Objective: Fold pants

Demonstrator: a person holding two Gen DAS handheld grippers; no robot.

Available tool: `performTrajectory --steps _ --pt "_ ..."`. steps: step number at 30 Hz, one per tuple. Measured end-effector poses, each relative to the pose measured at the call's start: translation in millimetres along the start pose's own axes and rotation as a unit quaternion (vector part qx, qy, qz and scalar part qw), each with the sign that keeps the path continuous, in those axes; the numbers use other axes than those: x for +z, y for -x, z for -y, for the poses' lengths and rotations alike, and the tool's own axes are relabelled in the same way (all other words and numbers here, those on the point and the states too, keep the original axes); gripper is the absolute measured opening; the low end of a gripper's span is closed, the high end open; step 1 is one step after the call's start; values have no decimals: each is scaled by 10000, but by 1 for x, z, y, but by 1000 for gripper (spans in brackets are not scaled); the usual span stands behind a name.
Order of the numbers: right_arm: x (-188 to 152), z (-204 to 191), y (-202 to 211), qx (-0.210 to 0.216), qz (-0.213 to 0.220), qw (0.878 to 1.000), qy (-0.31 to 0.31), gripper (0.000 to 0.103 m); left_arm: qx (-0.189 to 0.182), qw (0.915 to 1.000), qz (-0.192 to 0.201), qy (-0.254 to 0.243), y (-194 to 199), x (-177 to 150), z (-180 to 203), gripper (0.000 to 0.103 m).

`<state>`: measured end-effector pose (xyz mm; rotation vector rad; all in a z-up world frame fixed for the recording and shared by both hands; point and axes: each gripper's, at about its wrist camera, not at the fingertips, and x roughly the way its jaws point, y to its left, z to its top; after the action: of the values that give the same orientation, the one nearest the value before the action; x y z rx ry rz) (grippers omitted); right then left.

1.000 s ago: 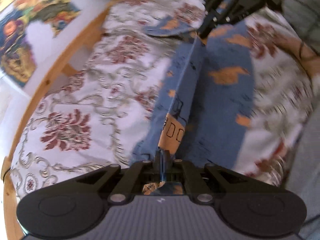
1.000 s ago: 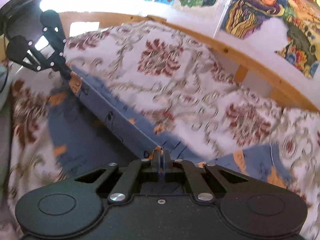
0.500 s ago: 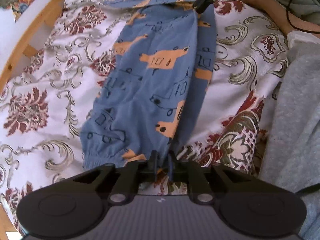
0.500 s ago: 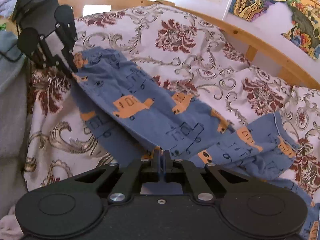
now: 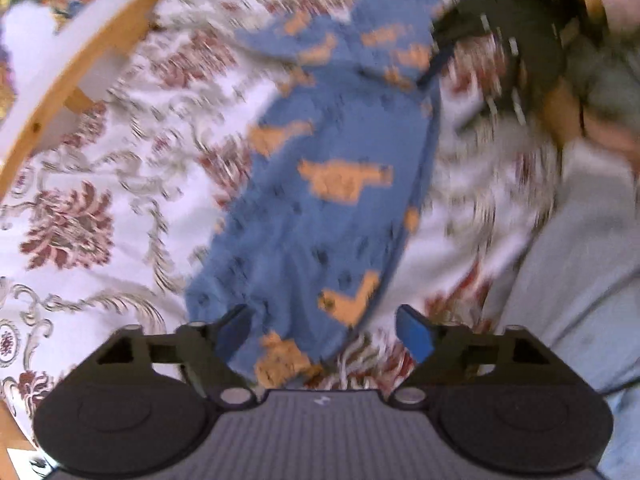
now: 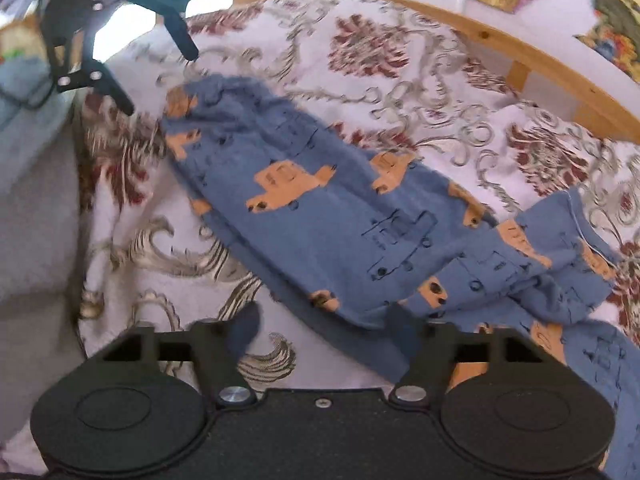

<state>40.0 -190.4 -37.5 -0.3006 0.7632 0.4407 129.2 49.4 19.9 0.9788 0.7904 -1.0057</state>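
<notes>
Blue pants (image 6: 320, 216) with orange vehicle prints lie flat on a floral bedspread (image 6: 360, 48), one leg folded over the other. In the left wrist view the pants (image 5: 320, 208) run away from me, their cuff end just under my left gripper (image 5: 326, 330), which is open and holds nothing. My right gripper (image 6: 324, 330) is open too, hovering over the pants' near edge by the waist end. In the right wrist view the left gripper (image 6: 160, 80) shows open at the far cuff. The right gripper (image 5: 440, 64) appears blurred at the top of the left wrist view.
A wooden bed rail (image 6: 520, 52) runs behind the bedspread, with colourful pictures (image 6: 600, 8) on the wall. A grey cloth (image 5: 580, 280) lies along the bed's near side. A person's hand (image 5: 600, 128) holds the right gripper.
Both grippers were shut on the pants, stretching the leg; now both have opened and let go. The pants have dropped flat onto the bedspread.
</notes>
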Motion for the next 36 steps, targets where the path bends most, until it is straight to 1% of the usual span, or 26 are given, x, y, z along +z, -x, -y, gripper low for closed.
performTrajectory --steps 1,2,3,5,7,10,12,13,15,16,17,18,19,20,23,25,26,29,32,34,35,36 --pt "1 4 4 -78 78 9999 -122 85 -31 9997 175 160 7 5 -1 93" --pt "1 9 8 -188 159 9993 -276 90 -72 9984 413 372 14 13 -2 99" --pt "2 15 11 -307 220 9984 -424 92 -96 9965 613 560 16 20 -2 102" --pt "1 28 15 -689 292 9947 -699 102 -143 9899 960 1037 13 37 -4 103" --pt "-2 44 17 -1162 236 9883 -959 102 -320 9778 1242 1660 1 57 -6 103" --pt "-12 68 17 -2009 -114 9695 -1399 102 -493 9574 1455 2445 -30 85 -3 103" --pt "-22 86 18 -2319 -305 9555 -1795 102 -610 9409 1502 2974 -55 99 2 103" --pt "-26 96 19 -2398 -348 9476 -2082 102 -671 9334 1475 3202 -67 105 5 103" --pt "-37 117 24 -2405 -337 9311 -2723 102 -700 9190 1401 3619 -89 112 12 103" --pt "-42 125 27 -2373 -291 9234 -3002 102 -703 9149 1379 3727 -98 113 15 103" --pt "-48 134 31 -2331 -247 9157 -3264 102 -702 9129 1339 3792 -108 114 20 103" --pt "-53 142 33 -2299 -217 9098 -3449 102 -678 9145 1292 3775 -113 116 26 103" --pt "-57 149 34 -2270 -202 9040 -3616 102 -665 9180 1267 3699 -117 117 33 103" --pt "-59 153 33 -2247 -231 9011 -3702 102 -664 9235 1271 3558 -120 119 40 103" --pt "-63 160 24 -2385 -584 8944 -3738 102 -594 9413 1367 3030 -120 124 62 103" --pt "-64 160 14 -2406 -860 8933 -3697 102 -576 9489 1490 2721 -118 125 73 103" --pt "-65 161 10 -2392 -913 8939 -3681 102 -582 9516 1546 2591 -117 128 79 103" --pt "-67 162 9 -2387 -911 8923 -3723 102 -621 9570 1702 2264 -115 131 92 103" --pt "-68 163 14 -2376 -864 8901 -3792 102 -788 9581 1871 2019 -112 135 100 100" --pt "-64 165 17 -2387 -900 8911 -3752 102 -870 9582 1922 1930 -111 136 103 95" --pt "-59 167 16 -2379 -926 8945 -3669 102 -896 9576 1922 1950 -112 136 103 93" --pt "-54 168 17 -2353 -934 8992 -3568 102 -915 9566 1899 2012 -114 136 101 86"
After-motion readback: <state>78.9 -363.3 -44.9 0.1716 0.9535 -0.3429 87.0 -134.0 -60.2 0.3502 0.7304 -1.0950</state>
